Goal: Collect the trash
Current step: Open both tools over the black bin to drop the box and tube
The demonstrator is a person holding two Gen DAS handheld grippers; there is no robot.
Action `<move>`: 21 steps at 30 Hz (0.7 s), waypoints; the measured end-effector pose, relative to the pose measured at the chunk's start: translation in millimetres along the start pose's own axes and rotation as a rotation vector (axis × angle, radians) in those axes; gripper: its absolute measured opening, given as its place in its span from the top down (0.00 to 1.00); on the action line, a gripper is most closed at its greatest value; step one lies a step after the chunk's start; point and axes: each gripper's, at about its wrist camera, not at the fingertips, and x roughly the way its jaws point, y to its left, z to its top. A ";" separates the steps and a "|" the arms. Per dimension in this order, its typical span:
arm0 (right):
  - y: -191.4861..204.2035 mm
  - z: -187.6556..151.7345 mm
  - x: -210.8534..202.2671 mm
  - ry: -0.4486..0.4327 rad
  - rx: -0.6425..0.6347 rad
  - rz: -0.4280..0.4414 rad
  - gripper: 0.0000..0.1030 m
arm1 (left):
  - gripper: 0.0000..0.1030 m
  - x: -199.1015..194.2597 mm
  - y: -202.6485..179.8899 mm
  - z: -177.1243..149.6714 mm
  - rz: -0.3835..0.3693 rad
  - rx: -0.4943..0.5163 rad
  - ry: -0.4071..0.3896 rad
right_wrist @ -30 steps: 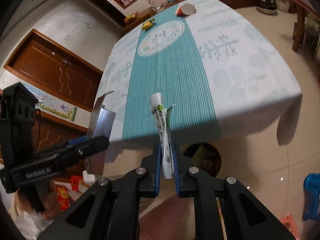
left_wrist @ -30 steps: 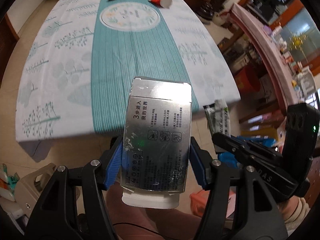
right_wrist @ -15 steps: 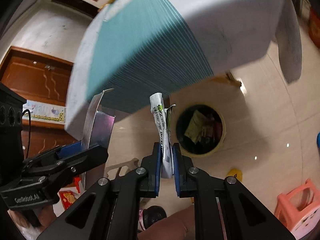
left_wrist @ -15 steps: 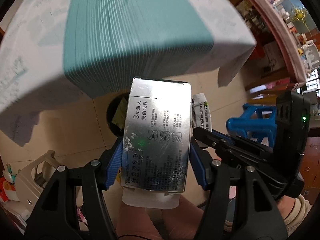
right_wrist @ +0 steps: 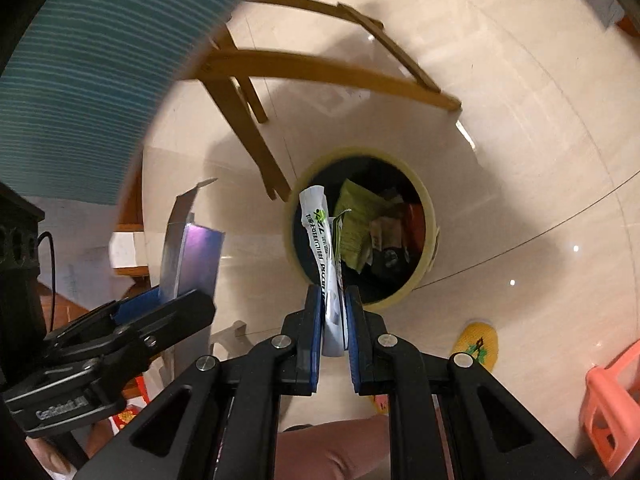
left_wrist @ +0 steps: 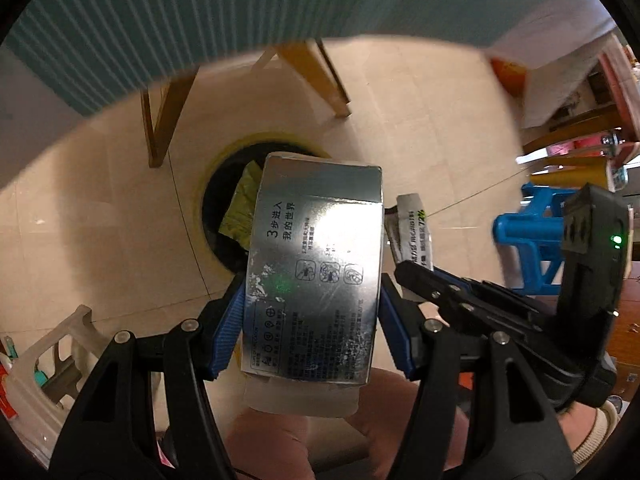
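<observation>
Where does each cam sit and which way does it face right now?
Left wrist: on the left gripper, facing down at the floor; fingers clamp the silver box, with the right gripper entering from the right.
Right wrist: on the right gripper, facing down over the trash bin; fingers pinch the white wrapper, left gripper at left.
Shared: bin, box, wrapper, wooden table legs, teal tablecloth.

A home dining room: beige floor tiles [right_wrist: 500, 92] surround a yellow-rimmed waste bin [right_wrist: 430, 240], with wooden table legs [right_wrist: 244, 120] and a teal-striped tablecloth [left_wrist: 200, 20] just beyond it, plastic stools [left_wrist: 528, 240] nearby.
</observation>
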 end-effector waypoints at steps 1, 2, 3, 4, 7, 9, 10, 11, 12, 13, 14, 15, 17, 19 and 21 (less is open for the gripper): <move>-1.7 -0.6 10.6 0.004 -0.005 -0.004 0.89 | 0.42 13.6 5.8 2.4 0.007 0.001 -0.001; -0.3 4.2 19.9 0.007 -0.010 -0.008 0.89 | 0.42 23.1 9.7 4.5 0.011 0.002 -0.003; -0.3 7.4 28.8 0.010 -0.013 -0.012 0.89 | 0.42 33.7 14.8 7.0 0.015 0.002 -0.004; -0.6 9.3 39.5 0.013 -0.015 -0.015 0.89 | 0.42 46.2 20.5 8.5 0.020 -0.001 -0.004; -6.5 23.2 67.3 0.017 -0.019 -0.024 0.89 | 0.42 74.4 29.7 15.4 0.027 -0.022 0.002; -11.0 27.7 87.3 0.023 -0.014 -0.022 0.88 | 0.39 90.0 41.2 18.5 0.027 -0.036 0.009; -12.1 31.4 93.9 0.032 -0.008 -0.011 0.80 | 0.37 96.4 44.6 20.3 0.025 -0.039 0.017; -13.1 33.0 100.2 0.038 -0.001 -0.005 0.73 | 0.28 102.3 47.2 20.7 0.022 -0.042 0.025; -13.5 35.1 104.9 0.040 0.007 0.001 0.61 | 0.24 105.6 50.8 21.3 0.026 -0.049 0.025; -15.2 36.7 109.0 0.038 0.016 0.005 0.52 | 0.11 107.9 57.5 21.6 0.032 -0.061 0.016; -15.9 38.2 114.8 0.041 0.023 0.014 0.45 | 0.04 113.3 66.6 23.0 0.033 -0.074 0.011; -17.9 37.6 119.2 0.046 0.028 0.023 0.32 | 0.02 115.2 71.7 23.3 0.034 -0.086 0.005; -20.2 39.0 126.1 0.048 0.044 0.051 0.16 | 0.01 119.6 83.2 22.3 0.019 -0.109 -0.001; -22.1 42.1 127.1 0.051 0.045 0.069 0.13 | 0.01 121.1 92.6 21.2 0.011 -0.128 -0.008; -19.7 43.4 124.7 0.054 0.040 0.073 0.13 | 0.01 122.7 103.4 20.1 0.016 -0.142 -0.006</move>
